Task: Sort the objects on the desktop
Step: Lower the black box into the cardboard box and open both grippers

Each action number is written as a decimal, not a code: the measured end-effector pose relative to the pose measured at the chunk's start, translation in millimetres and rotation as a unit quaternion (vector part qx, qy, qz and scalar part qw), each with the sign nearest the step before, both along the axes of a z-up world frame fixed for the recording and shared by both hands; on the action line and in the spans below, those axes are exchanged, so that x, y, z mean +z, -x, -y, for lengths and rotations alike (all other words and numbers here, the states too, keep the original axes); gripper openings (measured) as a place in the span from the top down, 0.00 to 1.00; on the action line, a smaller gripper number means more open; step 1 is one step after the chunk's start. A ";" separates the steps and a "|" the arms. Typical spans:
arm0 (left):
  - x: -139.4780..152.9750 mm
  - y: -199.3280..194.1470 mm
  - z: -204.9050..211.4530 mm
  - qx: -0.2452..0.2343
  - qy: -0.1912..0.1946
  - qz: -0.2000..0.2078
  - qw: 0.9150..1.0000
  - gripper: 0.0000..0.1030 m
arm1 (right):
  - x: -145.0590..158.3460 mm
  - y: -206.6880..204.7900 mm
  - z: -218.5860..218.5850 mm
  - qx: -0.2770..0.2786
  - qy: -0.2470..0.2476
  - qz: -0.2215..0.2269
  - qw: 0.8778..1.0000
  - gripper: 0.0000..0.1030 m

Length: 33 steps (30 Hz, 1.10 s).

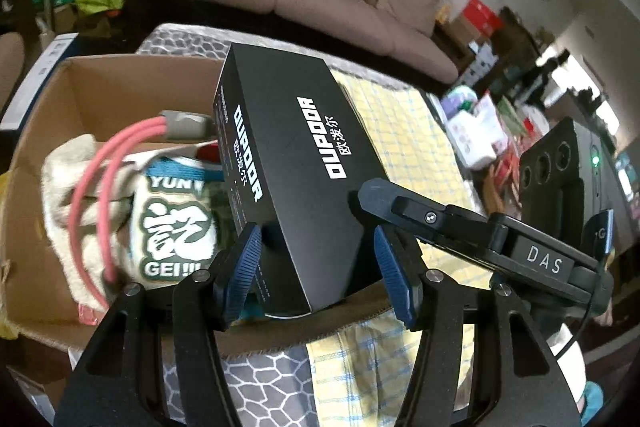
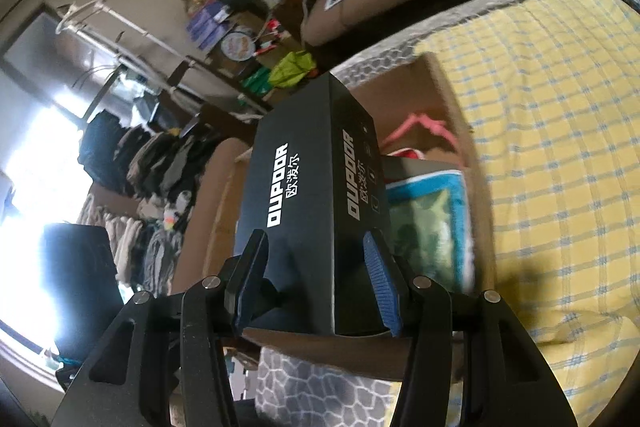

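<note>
Both grippers, left (image 1: 316,267) and right (image 2: 316,283), clamp the black box (image 1: 288,147) above the cardboard carton (image 1: 120,75); uneven release could tip it onto the carton's rim.

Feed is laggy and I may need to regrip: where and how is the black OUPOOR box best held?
Hold the black OUPOOR box by its near short end, pads on the two long side faces. Those faces are flat and parallel, and both the left claw and right claw already straddle the box that way above the cardboard box.
</note>
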<state>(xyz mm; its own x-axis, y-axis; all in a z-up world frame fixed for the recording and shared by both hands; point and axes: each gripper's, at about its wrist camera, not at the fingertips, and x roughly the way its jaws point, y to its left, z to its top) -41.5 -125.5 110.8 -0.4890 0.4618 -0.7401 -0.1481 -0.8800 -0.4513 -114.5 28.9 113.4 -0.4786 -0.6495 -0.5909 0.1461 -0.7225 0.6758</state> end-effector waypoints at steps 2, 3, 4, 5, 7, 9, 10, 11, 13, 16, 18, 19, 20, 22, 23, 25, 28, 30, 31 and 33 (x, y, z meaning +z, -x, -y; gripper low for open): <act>-4.5 4.0 -6.0 -0.010 0.007 0.004 1.000 0.47 | -6.5 1.1 -5.9 -0.008 -0.003 0.007 1.000 0.50; -6.8 6.7 -9.6 -0.016 0.011 0.008 1.000 0.47 | -8.5 1.5 -8.3 -0.012 -0.005 0.010 1.000 0.50; -9.1 8.6 -12.2 -0.021 0.014 0.011 1.000 0.47 | -10.3 2.1 -9.1 -0.016 -0.009 0.012 1.000 0.50; -11.6 10.7 -14.4 -0.026 0.016 0.015 0.999 0.47 | -12.5 2.5 -10.1 -0.018 -0.015 0.014 1.000 0.50; -16.4 13.5 -17.2 -0.031 0.015 0.020 0.999 0.47 | -17.0 3.8 -13.1 -0.023 -0.020 0.020 0.999 0.50; -20.2 15.0 -18.2 -0.034 0.012 0.025 0.999 0.46 | -20.2 5.0 -13.6 -0.026 -0.028 0.024 0.999 0.50; -22.2 15.2 -18.9 -0.036 0.011 0.027 0.999 0.46 | -21.0 5.1 -13.7 -0.027 -0.031 0.026 0.999 0.50; -23.3 15.2 -18.7 -0.035 0.010 0.028 0.999 0.45 | -21.1 5.0 -14.1 -0.026 -0.034 0.025 0.999 0.50; -25.2 15.3 -17.9 -0.034 0.009 0.032 0.999 0.47 | -19.7 5.3 -12.2 -0.021 -0.047 0.025 0.998 0.51; -24.9 11.9 -17.3 -0.032 0.010 0.035 0.999 0.41 | -18.5 3.3 -9.4 -0.023 -0.053 0.026 0.998 0.50; -21.8 6.8 -15.5 -0.027 0.013 0.030 0.999 0.34 | -16.0 1.1 -10.9 -0.026 -0.058 0.021 0.998 0.47; -20.1 4.4 -14.1 -0.025 0.014 0.030 0.999 0.34 | -13.3 -0.4 -11.6 -0.025 -0.061 0.017 0.998 0.46; -18.8 3.0 -12.6 -0.023 0.015 0.032 0.999 0.33 | -10.8 -1.4 -11.6 -0.025 -0.065 0.015 0.997 0.41; -14.7 -1.1 -7.2 -0.014 0.018 0.031 0.999 0.28 | -3.8 -4.5 -14.3 -0.026 -0.079 0.008 0.996 0.36; -12.1 -1.9 -3.9 -0.009 0.019 0.029 0.999 0.27 | 1.2 -7.1 -16.9 -0.027 -0.088 0.002 0.996 0.35; -7.8 -5.6 4.6 0.002 0.016 0.025 1.000 0.22 | 8.4 -10.4 -19.4 -0.028 -0.106 -0.007 0.994 0.27; -0.9 -13.4 10.8 0.015 0.025 0.015 0.999 0.15 | 17.8 -19.3 -23.2 -0.026 -0.147 -0.022 0.989 0.19; 2.6 -19.9 12.2 0.019 0.035 0.009 0.999 0.09 | 20.2 -24.1 -23.8 -0.026 -0.168 -0.029 0.985 0.16; 2.8 -22.8 13.3 0.020 0.035 0.007 0.999 0.08 | 20.5 -26.8 -24.7 -0.025 -0.177 -0.032 0.983 0.13; 3.7 -28.7 12.8 0.020 0.036 0.006 0.999 0.01 | 19.2 -33.8 -25.1 -0.023 -0.197 -0.036 0.979 0.06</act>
